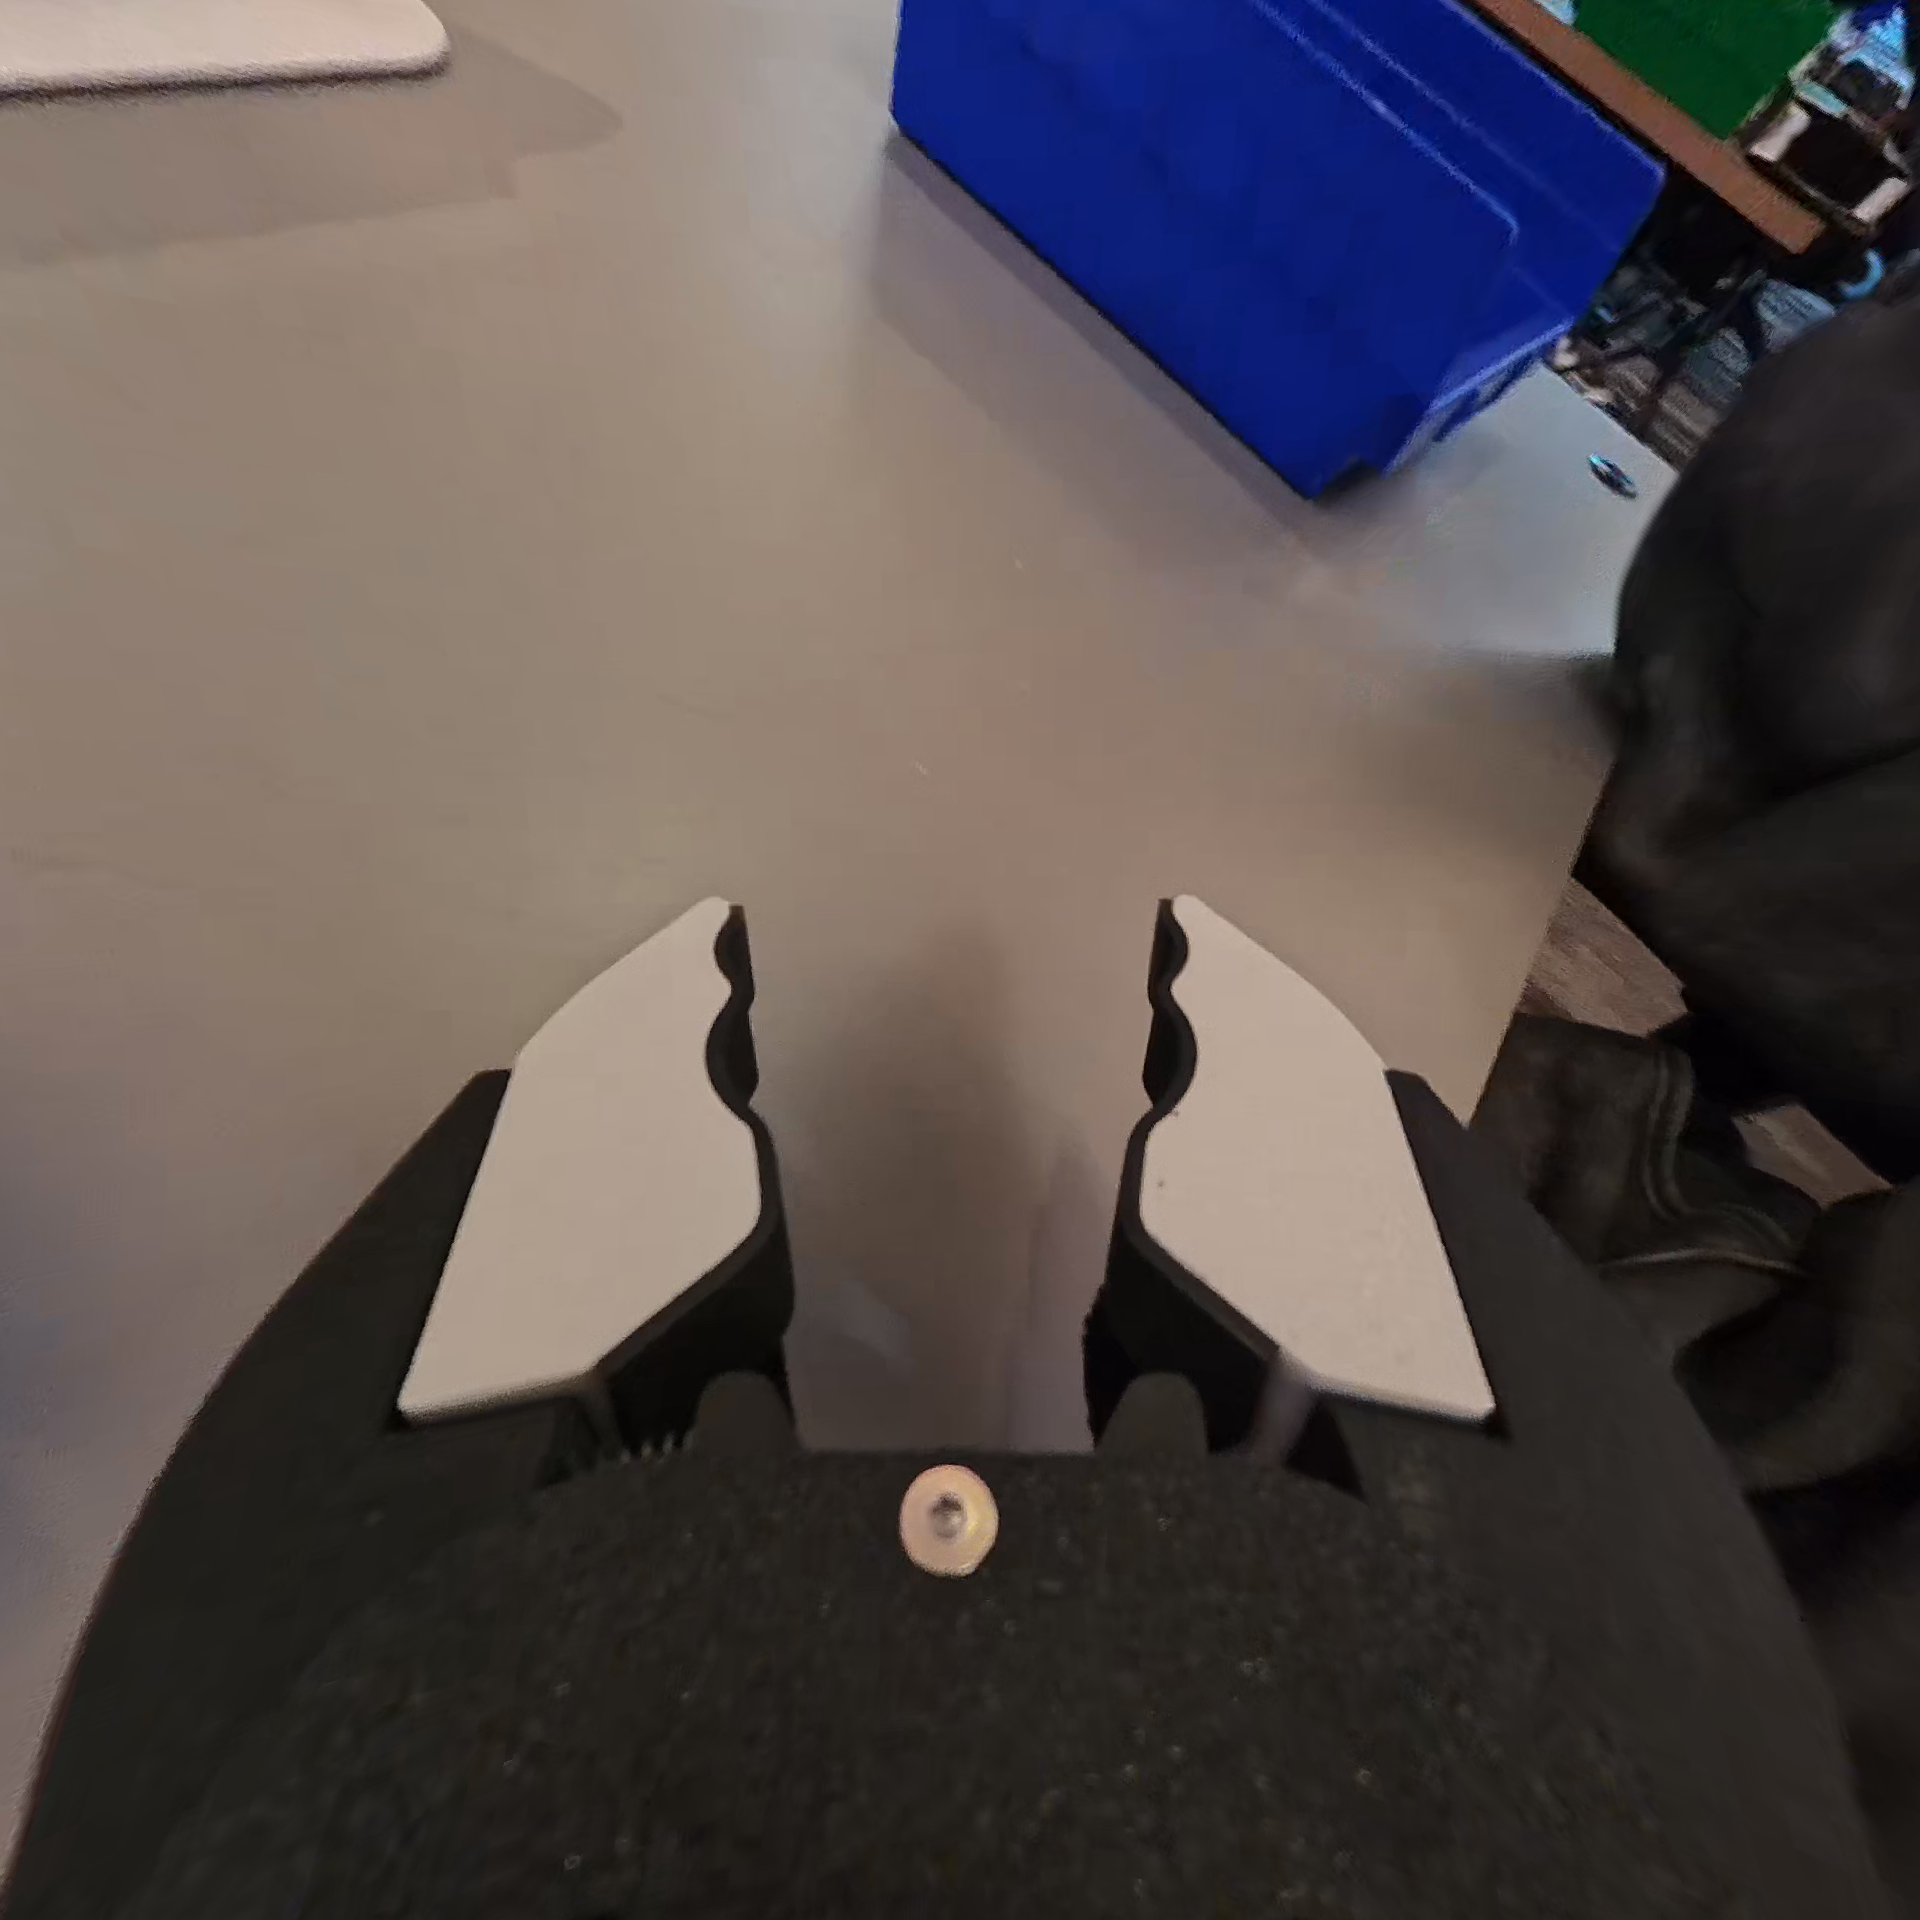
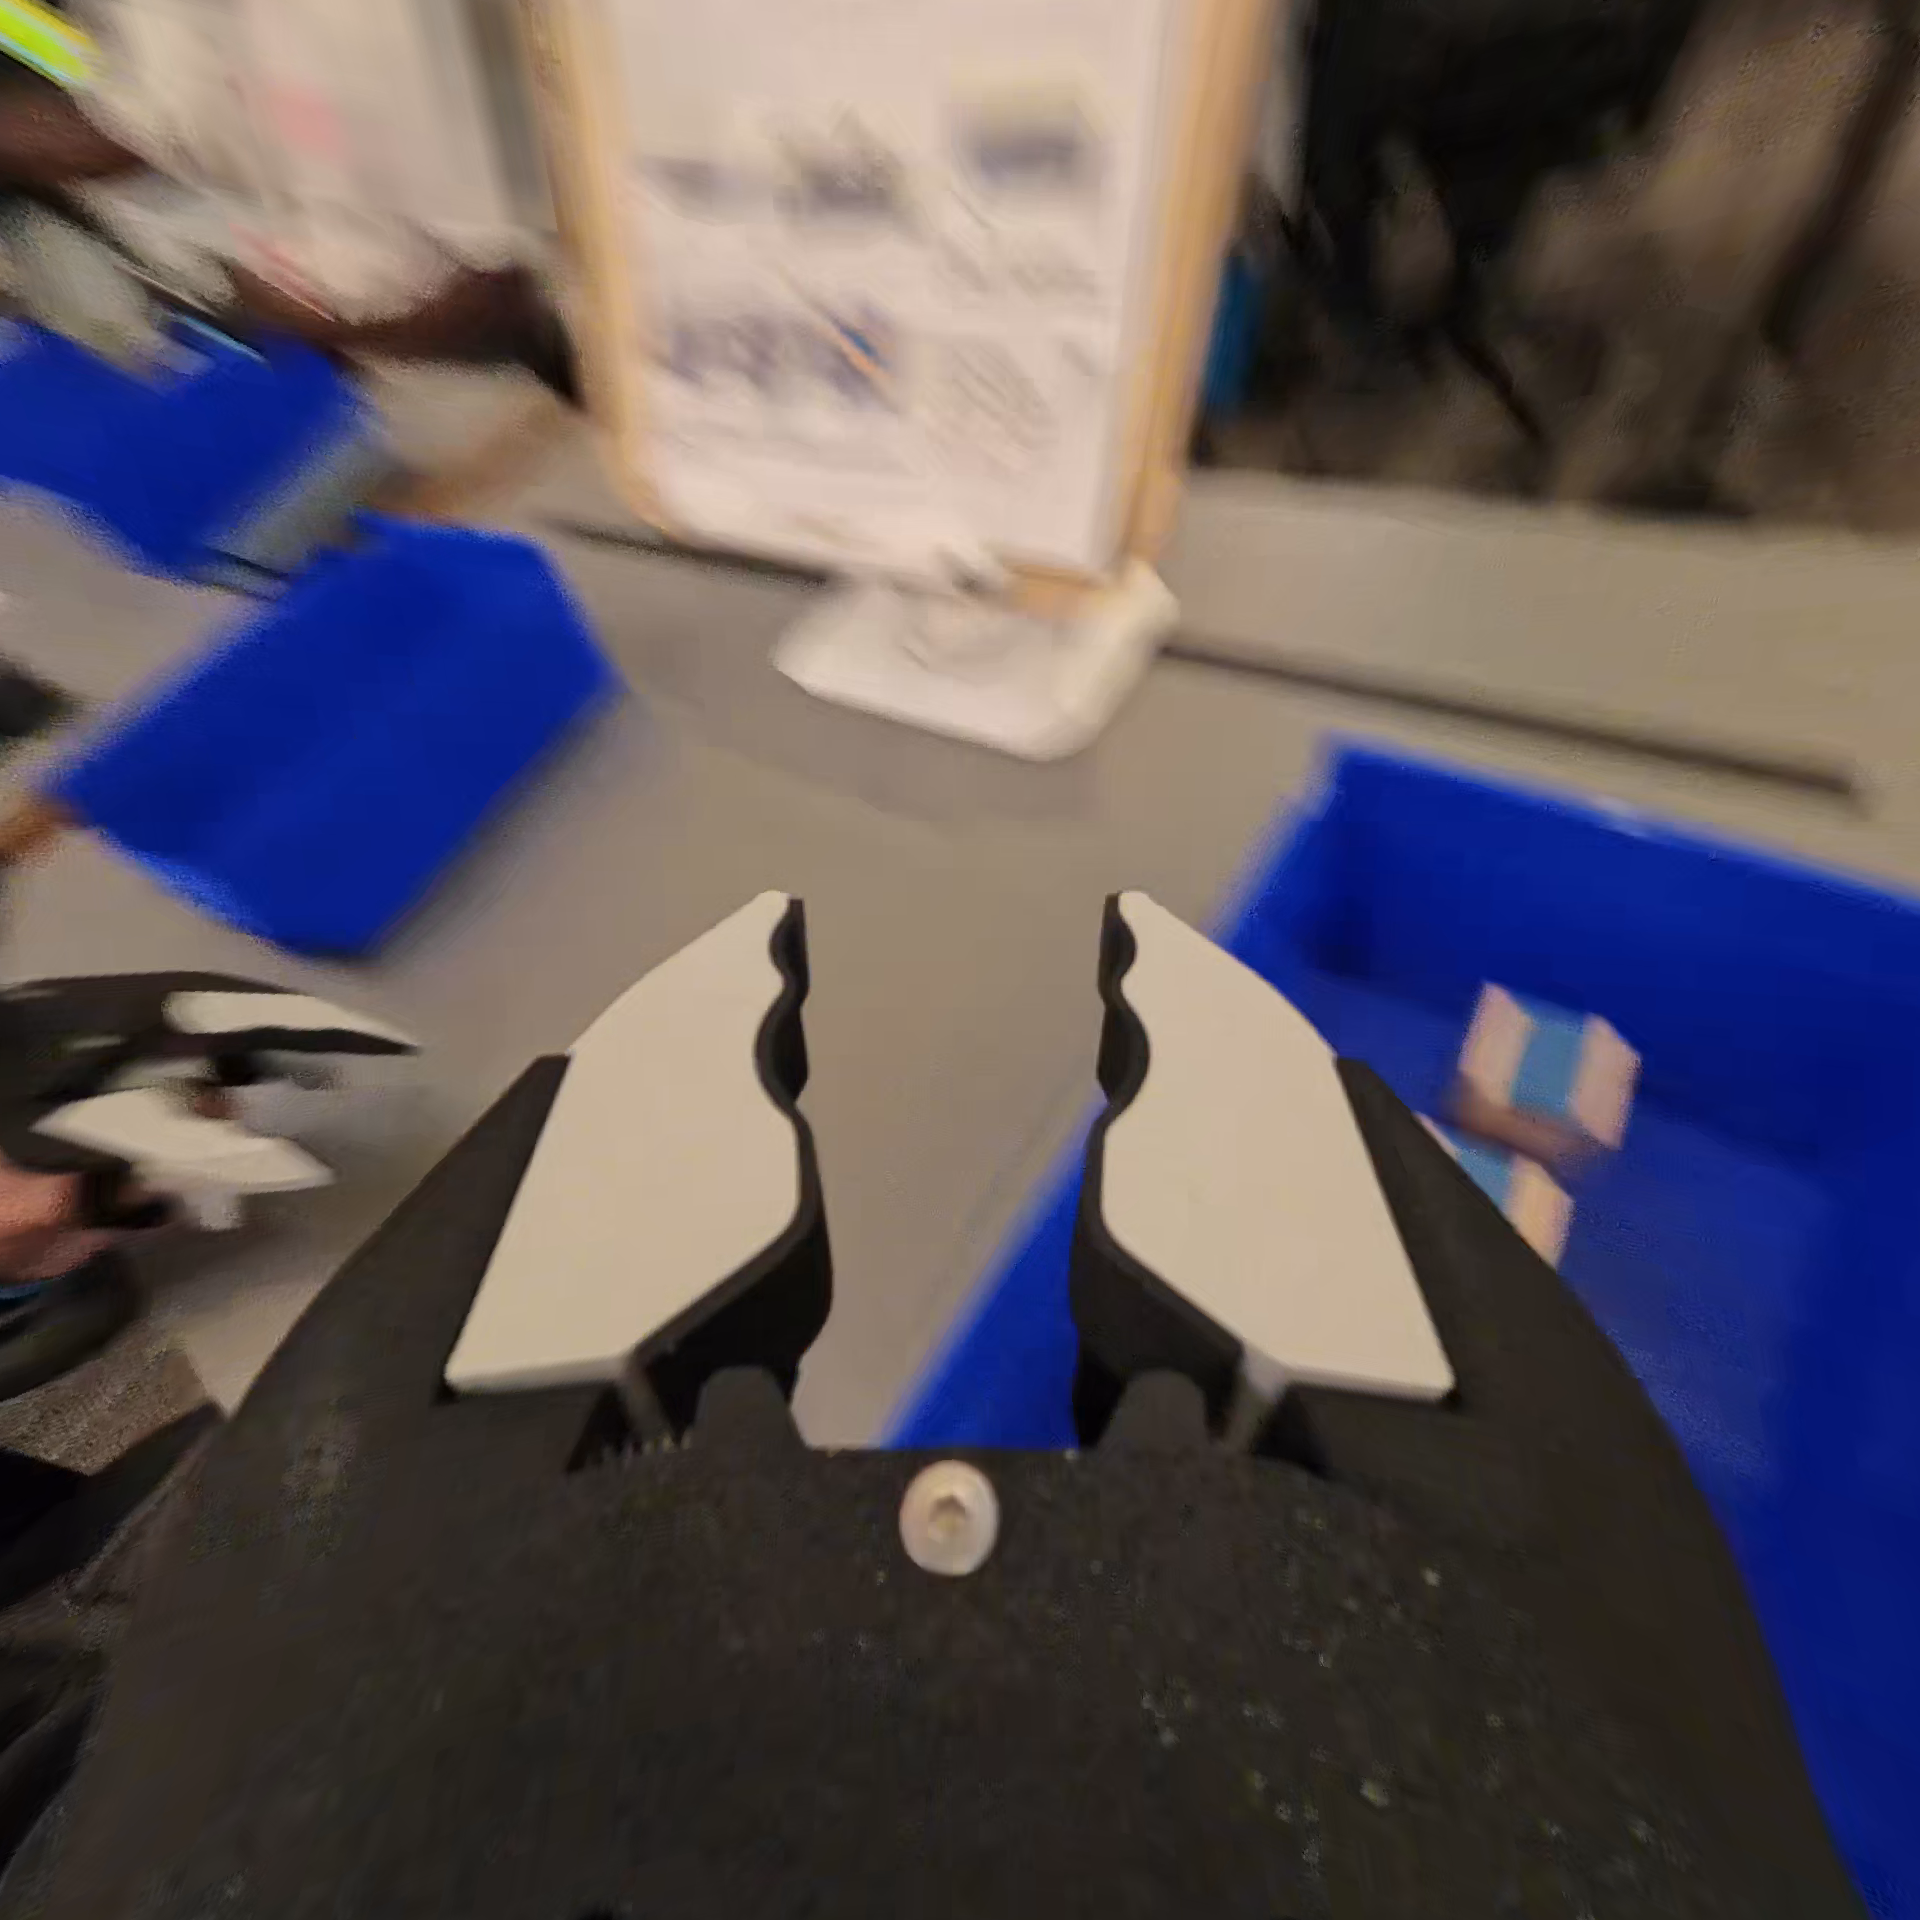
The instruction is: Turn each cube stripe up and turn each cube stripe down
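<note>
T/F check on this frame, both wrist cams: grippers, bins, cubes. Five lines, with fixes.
1. The left gripper is open and empty. True.
2. The right gripper holds a cube. False: open, nothing between its fingers.
3. A striped cube lies in the right bin. True.
4. The bin in the left view is red. False: blue.
5. The left view shows a cube on the table. False: none there.
</note>
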A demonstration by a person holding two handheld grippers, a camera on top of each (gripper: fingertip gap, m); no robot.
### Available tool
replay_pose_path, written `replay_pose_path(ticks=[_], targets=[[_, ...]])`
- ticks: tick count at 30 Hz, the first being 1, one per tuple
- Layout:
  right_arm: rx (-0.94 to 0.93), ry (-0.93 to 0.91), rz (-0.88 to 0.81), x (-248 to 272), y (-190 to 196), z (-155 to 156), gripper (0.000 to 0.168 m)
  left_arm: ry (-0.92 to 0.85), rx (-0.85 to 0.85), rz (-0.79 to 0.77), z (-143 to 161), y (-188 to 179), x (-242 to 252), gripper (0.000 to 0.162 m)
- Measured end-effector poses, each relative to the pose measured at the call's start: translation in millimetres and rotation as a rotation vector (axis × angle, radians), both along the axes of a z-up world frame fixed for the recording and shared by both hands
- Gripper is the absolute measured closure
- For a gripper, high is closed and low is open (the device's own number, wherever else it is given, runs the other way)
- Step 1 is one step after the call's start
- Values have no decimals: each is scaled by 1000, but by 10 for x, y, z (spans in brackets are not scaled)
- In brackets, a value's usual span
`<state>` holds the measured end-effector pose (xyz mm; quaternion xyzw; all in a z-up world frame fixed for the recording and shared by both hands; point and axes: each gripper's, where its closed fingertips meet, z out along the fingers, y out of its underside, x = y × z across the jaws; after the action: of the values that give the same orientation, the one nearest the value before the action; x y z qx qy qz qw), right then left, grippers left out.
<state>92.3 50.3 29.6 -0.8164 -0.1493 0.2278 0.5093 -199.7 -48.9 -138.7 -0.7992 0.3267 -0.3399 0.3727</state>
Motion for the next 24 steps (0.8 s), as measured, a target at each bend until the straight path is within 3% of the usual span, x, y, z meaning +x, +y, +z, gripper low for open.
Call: replay_pose_path(ticks=[2, 3, 6, 8, 10, 14, 24], targets=[[237, 124, 132, -514, -283, 229, 114, 20, 80, 56, 82, 87, -94, 89], [299, 169, 160, -738, -409, 167, 110, 54, 137, 101, 112, 156, -169, 90], [316, 192, 139, -1206, -750, -604, 110, 212, 372, 251, 211, 378, -455, 96], [361, 71, 91, -1344, -833, -1086, 103, 265, 514, 346, 324, 477, -607, 94], [299, -50, 72, -1368, -853, -1296, 99, 267, 590, 400, 405, 498, -663, 94], [407, -91, -2, -1222, -806, -1147, 99, 241, 535, 427, 367, 456, -643, 94], [377, -7, -3, -1126, -798, -1191, 101, 207, 351, 349, 130, 411, -521, 102]])
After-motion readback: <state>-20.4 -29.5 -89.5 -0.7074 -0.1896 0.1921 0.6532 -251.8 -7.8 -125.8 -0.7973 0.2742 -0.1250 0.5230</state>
